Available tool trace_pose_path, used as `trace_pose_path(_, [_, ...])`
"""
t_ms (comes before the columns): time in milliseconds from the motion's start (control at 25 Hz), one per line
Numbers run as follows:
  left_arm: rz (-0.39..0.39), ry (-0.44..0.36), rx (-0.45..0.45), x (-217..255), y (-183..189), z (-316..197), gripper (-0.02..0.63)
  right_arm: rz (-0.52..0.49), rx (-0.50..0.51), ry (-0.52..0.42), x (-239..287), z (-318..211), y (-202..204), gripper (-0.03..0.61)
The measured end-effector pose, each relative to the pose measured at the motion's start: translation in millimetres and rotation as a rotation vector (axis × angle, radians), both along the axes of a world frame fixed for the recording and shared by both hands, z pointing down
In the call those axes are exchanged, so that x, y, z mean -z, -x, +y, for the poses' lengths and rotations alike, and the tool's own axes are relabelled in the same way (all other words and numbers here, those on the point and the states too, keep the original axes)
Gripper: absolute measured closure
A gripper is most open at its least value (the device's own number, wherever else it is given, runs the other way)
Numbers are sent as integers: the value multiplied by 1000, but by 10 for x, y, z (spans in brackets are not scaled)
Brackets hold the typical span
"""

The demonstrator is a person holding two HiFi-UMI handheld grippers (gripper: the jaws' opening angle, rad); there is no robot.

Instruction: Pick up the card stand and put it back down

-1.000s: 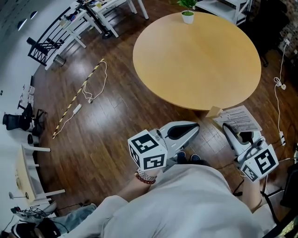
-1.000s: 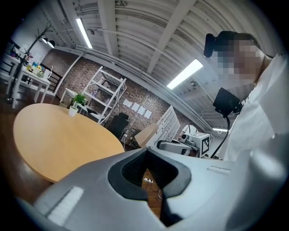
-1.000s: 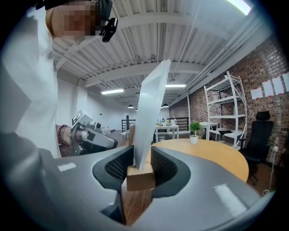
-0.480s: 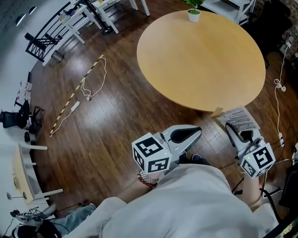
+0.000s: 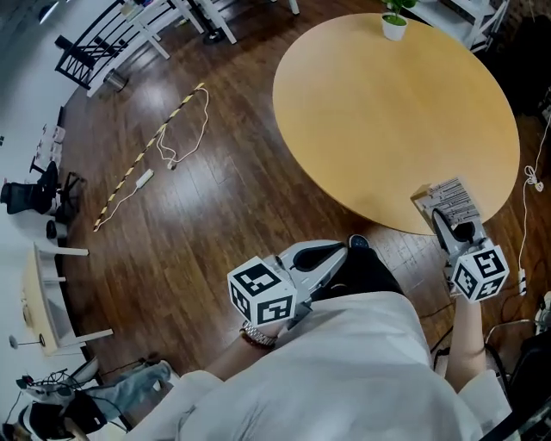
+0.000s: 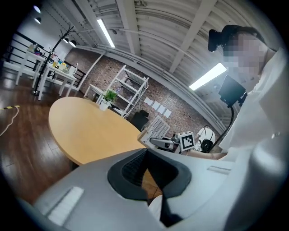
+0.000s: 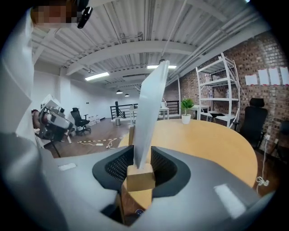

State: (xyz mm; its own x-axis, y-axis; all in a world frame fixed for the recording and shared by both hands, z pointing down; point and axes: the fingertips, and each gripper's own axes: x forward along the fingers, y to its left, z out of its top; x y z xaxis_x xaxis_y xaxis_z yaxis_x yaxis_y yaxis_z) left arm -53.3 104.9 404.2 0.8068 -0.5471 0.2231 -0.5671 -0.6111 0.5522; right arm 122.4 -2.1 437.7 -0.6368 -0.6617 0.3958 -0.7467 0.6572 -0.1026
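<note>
The card stand is a small wooden block with a printed white card slotted in it. My right gripper is shut on the block and holds it over the near right edge of the round wooden table. In the right gripper view the block sits clamped between the black pads and the card rises edge-on above it. My left gripper hangs low by my body, off the table, jaws together with nothing in them. The left gripper view shows its tips meeting, with the card stand beyond.
A small potted plant stands at the table's far edge. A striped strip and a white cable lie on the dark wood floor to the left. White desks and a black rack stand at the back left. A cable lies on the floor at the right.
My right gripper has carried the card stand up and forward from beside the table to over its near edge. The left gripper has drifted slightly back towards my body.
</note>
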Motion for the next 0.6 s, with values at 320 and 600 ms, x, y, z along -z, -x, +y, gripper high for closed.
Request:
trace_pose_path(320, [-41, -77, 185, 574, 153, -927, 623, 104, 47, 94, -567, -1714, -115, 451])
trace_pose_path(600, [-126, -27, 365, 602, 272, -1714, 623, 137, 30, 120, -903, -3321, -83, 451])
